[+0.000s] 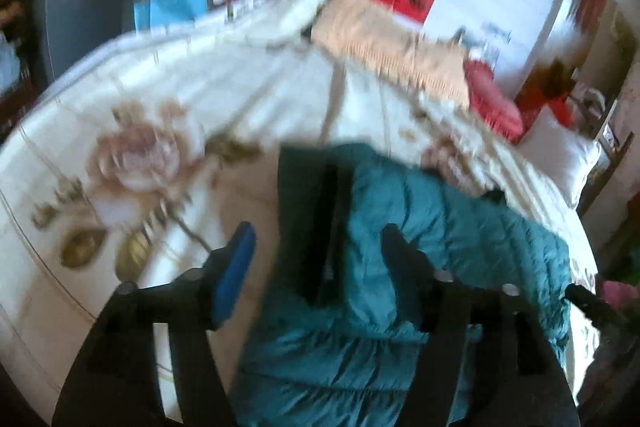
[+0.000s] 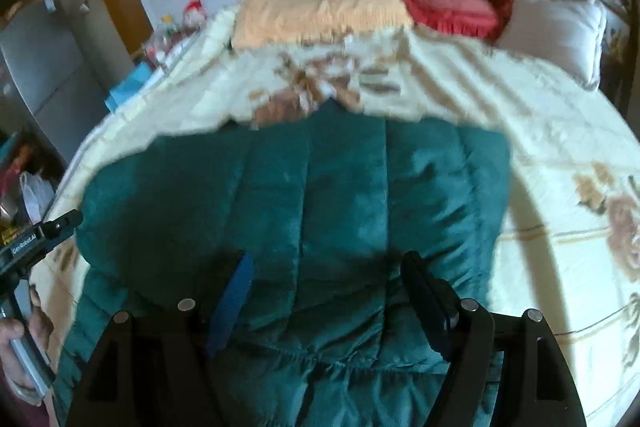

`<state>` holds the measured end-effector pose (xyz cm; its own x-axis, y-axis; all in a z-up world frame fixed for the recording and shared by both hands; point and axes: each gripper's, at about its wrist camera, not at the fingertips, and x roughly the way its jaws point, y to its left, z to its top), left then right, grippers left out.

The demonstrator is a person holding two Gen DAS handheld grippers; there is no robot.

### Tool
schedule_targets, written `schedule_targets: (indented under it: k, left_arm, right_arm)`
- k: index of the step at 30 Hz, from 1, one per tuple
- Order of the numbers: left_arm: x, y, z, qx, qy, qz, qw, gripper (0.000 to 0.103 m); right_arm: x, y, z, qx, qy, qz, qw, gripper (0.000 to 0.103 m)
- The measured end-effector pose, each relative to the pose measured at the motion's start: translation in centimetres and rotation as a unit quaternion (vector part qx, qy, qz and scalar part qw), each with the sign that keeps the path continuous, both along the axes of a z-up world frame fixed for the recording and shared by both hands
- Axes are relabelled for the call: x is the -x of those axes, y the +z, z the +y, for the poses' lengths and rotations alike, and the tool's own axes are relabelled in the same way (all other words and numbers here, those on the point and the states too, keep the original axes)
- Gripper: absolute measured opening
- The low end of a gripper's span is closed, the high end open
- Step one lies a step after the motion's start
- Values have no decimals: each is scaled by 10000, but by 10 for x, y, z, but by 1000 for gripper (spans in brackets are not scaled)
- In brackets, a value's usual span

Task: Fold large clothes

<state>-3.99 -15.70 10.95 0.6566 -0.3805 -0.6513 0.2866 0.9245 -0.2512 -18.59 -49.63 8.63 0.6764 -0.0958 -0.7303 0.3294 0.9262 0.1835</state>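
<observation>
Jacket lies lengthwise ahead under right gripper (jaws apart, empty); left gripper likewise spread.

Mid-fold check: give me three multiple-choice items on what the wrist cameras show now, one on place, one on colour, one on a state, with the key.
1. The jacket lies on:
A. the bed
B. a chair
C. the floor

2. The jacket is:
A. red
B. teal
C. white

3. The right tool is:
A. shut on the jacket
B. open above the jacket
C. holding a pillow

Key: 1 A, the floral bedspread shows all round it. 2 B, quilted teal fabric in both views. 3 B, both fingers stand apart with nothing pinched.
</observation>
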Motion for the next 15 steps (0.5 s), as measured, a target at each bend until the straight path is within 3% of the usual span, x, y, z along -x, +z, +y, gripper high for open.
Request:
schedule_targets:
  k: [6, 11, 15]
  left_arm:
    - [-8, -4, -37, -276, -154, -106, 9994, 71]
    - [-34, -47, -81, -1254, -189, 212, 9917, 71]
    - [-41, -67, -83, -1321, -131, 126, 9911, 92]
  right_arm:
    - [-18, 14, -6, 306, -216, 1, 9993, 75]
    - [-55, -8, -5, 373, -281, 142, 9988, 75]
    - [-76, -33, -6, 625, -296, 277, 9972, 76]
